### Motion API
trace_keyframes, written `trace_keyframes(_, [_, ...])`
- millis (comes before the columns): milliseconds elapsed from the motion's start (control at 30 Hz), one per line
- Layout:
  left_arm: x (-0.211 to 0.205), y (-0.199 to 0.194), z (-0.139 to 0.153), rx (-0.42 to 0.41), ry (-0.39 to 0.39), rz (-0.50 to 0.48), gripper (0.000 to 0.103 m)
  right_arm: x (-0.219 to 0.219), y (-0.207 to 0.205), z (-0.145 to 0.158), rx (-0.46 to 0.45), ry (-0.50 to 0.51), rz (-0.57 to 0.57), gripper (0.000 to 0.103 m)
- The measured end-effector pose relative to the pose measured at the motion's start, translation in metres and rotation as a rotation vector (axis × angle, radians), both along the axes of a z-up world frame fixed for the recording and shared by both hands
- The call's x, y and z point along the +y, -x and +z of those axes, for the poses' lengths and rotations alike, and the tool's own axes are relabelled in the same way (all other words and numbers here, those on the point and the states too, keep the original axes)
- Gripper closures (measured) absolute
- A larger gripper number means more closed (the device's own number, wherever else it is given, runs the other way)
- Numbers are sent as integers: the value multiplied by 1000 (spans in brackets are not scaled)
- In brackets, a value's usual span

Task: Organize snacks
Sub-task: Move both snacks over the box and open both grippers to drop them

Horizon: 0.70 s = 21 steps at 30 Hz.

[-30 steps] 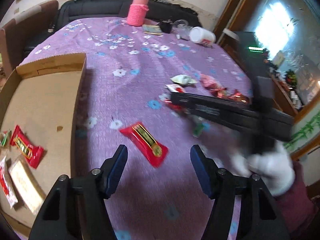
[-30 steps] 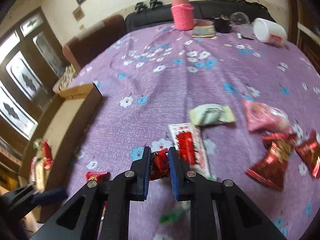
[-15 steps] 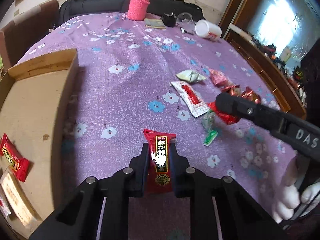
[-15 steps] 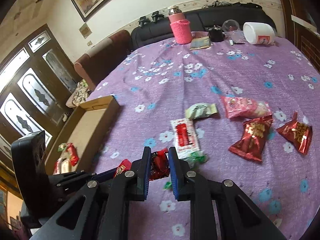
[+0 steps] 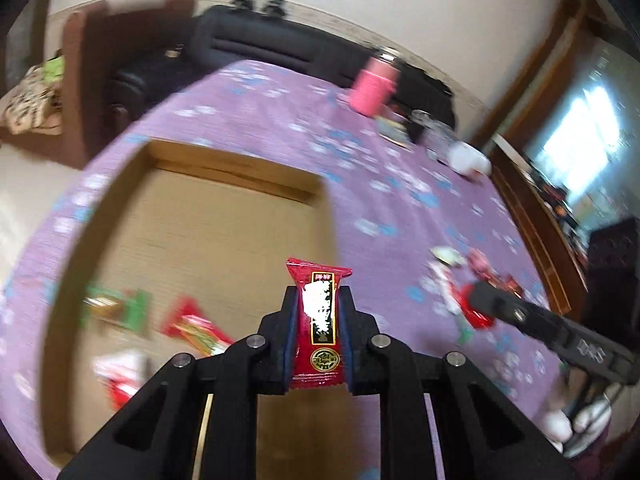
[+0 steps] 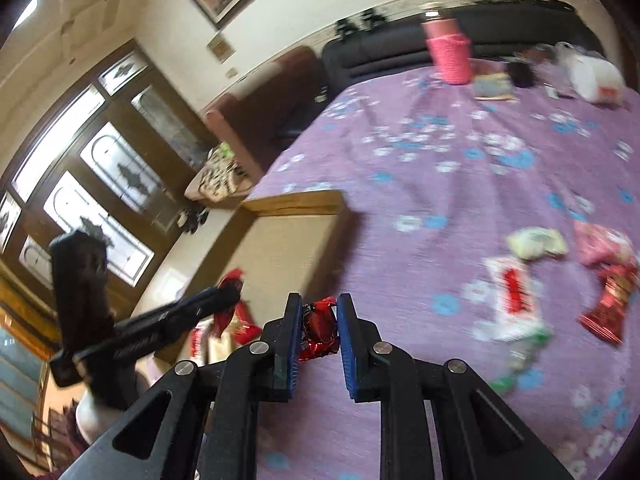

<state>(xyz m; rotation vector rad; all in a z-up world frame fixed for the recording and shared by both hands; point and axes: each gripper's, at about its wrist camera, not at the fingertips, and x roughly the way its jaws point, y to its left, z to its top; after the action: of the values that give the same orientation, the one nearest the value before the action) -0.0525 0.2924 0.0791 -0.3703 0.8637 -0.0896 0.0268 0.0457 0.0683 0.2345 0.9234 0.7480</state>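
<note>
Purple floral tablecloth (image 5: 280,128), blurred cardboard box (image 5: 224,220); left gripper (image 5: 318,336) pinching red snack packet (image 5: 320,320), right gripper (image 6: 318,336) seemingly pinching crumpled red wrapper (image 6: 318,332).

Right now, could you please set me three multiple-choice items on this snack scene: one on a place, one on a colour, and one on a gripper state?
1. Where does the cardboard box sit?
A. On the purple flowered tablecloth
B. On the sofa
C. On the floor

2. What colour is the sleeve on the bottle at the far end of the table?
A. Blue
B. Pink
C. Yellow

3. What state is the left gripper in?
A. Open and holding nothing
B. Shut on a white jar
C. Shut on the red snack packet

Answers:
1 A, purple cloth borders the box on every visible side.
2 B, the knitted cover is plainly pink in both views.
3 C, both blue pads press the upright packet's sides.
</note>
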Motion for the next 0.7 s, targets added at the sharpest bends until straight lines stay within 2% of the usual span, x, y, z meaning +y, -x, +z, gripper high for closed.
trace_keyframes(200, [63,-26,-19,66,-17,95,85,76,-11,-11,38,49,88,83])
trace_keyframes(400, [87,-40,-35,101,-17,119,85,139,-20,-40,68,134,137,83])
trace_keyframes(533, [90,-40,-37,102,-10,115,85,157,-26,-55,65,167,136,82])
trace_keyframes(600, [92,-37,-36,98,5,113,81,159,-27,-60,69,172,134,80])
trace_keyframes(667, [93,-33,-34,90,15,118,62,159,-25,-60,67,168,130,76])
trace_keyframes(700, [94,-30,-30,81,20,125,57,155,-24,-57,59,166,122,75])
